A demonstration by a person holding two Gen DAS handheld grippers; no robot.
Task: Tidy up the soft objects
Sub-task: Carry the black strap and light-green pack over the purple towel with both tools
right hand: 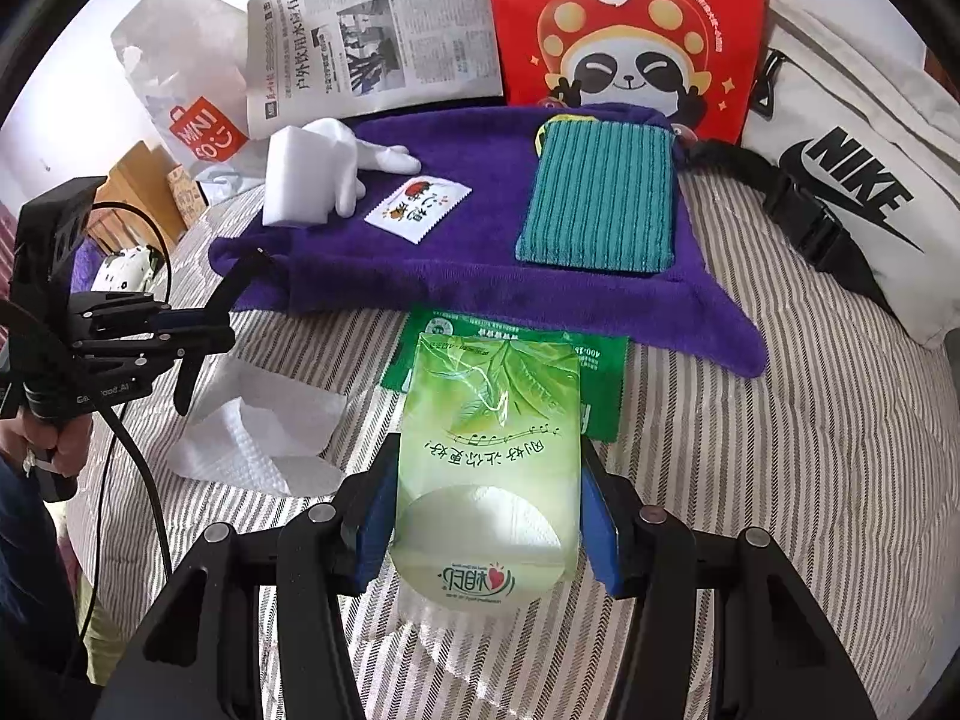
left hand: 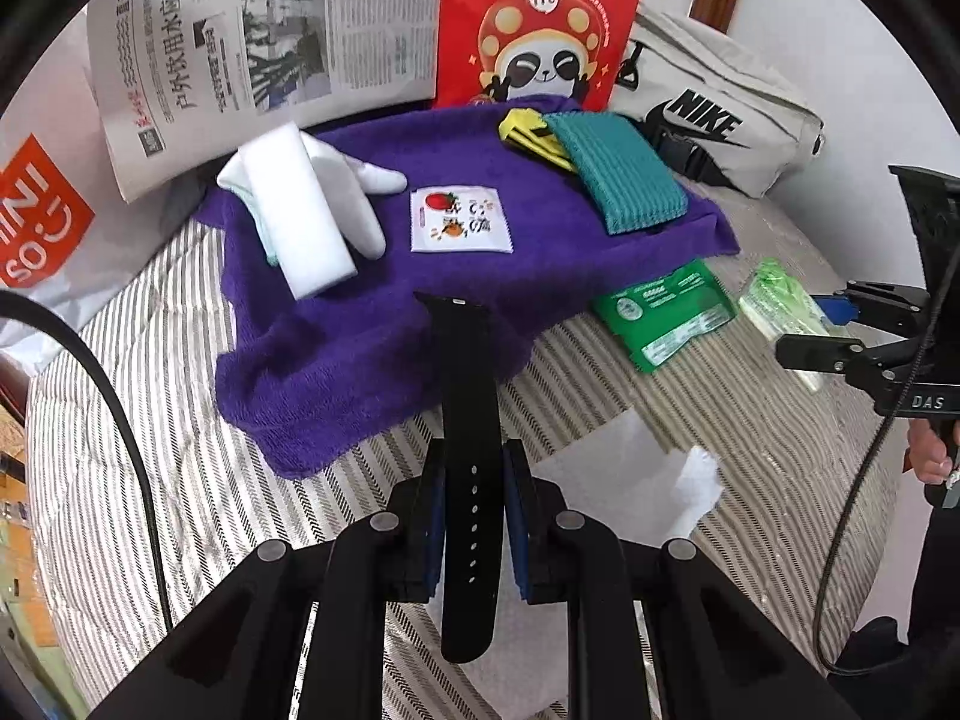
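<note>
**Both claws loaded, purple towel straight ahead**

While the bed (right hand: 810, 420) carries everything here, the purple towel (left hand: 372, 348) spread toward its far edge looks like the collecting ground. From the left in the left wrist view, it bears a white sponge block (left hand: 300, 210) lying over a white glove (left hand: 360, 192) at its far left corner, a small printed sachet (left hand: 461, 220) near the middle, and a teal ribbed pouch (left hand: 612, 171) at the far right corner.

The left claw (left hand: 474, 516) is pinching a black watch strap (left hand: 468, 420), its pads nearly together on the strap's edges. The strap's long axis runs straight along the claw, and its free tip reaches over the towel's near edge. On the striped cover just right of that claw lies a sheet of white tissue paper (left hand: 636, 474), then a green packet (left hand: 660, 312) just off the towel's near right corner.

The right claw (right hand: 486, 510) grips a pale green tissue pack (right hand: 489, 456) across its width, jaws about half spread. The pack points lengthwise at the towel's near edge, over the green packet.

The left hand appears nearer the towel, so the strap probably goes down first, in the bare patch in front of the sachet.
</note>
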